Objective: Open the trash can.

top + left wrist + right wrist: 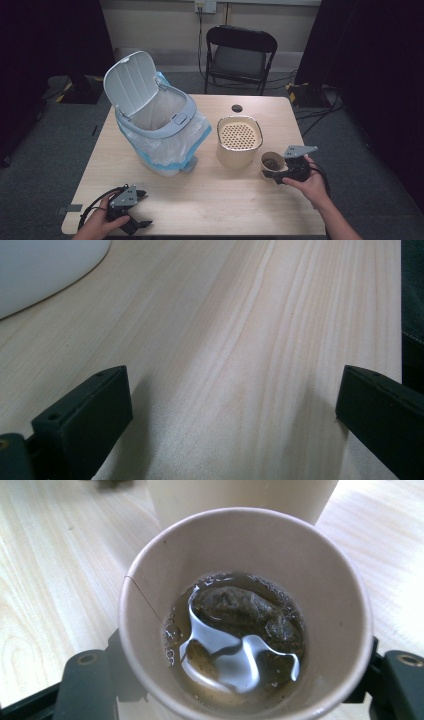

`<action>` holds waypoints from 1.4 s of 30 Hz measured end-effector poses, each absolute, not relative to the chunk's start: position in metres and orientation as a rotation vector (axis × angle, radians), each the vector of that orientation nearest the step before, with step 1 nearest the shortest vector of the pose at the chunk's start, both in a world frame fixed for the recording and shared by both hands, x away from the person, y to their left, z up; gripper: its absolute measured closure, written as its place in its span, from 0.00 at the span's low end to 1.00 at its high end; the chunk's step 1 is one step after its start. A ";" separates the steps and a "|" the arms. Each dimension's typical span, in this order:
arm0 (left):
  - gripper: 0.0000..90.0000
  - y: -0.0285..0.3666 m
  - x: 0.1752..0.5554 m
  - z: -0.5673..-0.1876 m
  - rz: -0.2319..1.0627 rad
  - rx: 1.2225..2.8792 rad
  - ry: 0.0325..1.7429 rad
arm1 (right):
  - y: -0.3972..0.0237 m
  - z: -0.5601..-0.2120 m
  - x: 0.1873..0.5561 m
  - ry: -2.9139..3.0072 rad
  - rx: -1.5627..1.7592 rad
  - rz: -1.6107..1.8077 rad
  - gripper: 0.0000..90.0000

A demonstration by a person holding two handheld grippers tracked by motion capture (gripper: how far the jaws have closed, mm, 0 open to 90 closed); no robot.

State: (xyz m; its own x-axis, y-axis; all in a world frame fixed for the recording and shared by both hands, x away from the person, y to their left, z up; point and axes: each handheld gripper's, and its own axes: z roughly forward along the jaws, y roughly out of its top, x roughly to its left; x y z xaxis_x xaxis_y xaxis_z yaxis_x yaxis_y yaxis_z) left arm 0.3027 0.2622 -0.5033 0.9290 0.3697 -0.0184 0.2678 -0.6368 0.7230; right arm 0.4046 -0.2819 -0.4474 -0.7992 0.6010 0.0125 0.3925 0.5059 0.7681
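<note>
Looking down from the high view, I count one lidded bin (pixel 159 117) at ten o'clock, one cream strainer pot (pixel 239 141) at two, and one paper cup (pixel 272 163) clamped in my right gripper (pixel 276 174) at four. Along my left gripper (pixel 230 405), both jaws stand wide apart over bare table (pixel 240 330). Along my right gripper's view, its two jaws flank the cup, which holds one teabag (pixel 235 607) in brown liquid.

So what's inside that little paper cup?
The paper cup holds brownish liquid with a dark, soggy tea bag in it. The cup's bottom is hidden under the liquid. The right gripper has jaws on either side.
</note>
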 end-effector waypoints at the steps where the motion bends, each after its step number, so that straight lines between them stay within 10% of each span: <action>1: 0.01 0.262 0.303 -0.503 0.167 2.296 0.449 | -0.282 -0.446 0.406 2.492 0.841 1.172 0.31; 42: 0.00 0.261 0.302 -0.504 0.167 2.295 0.457 | -0.294 -0.406 0.459 2.420 0.890 1.126 0.32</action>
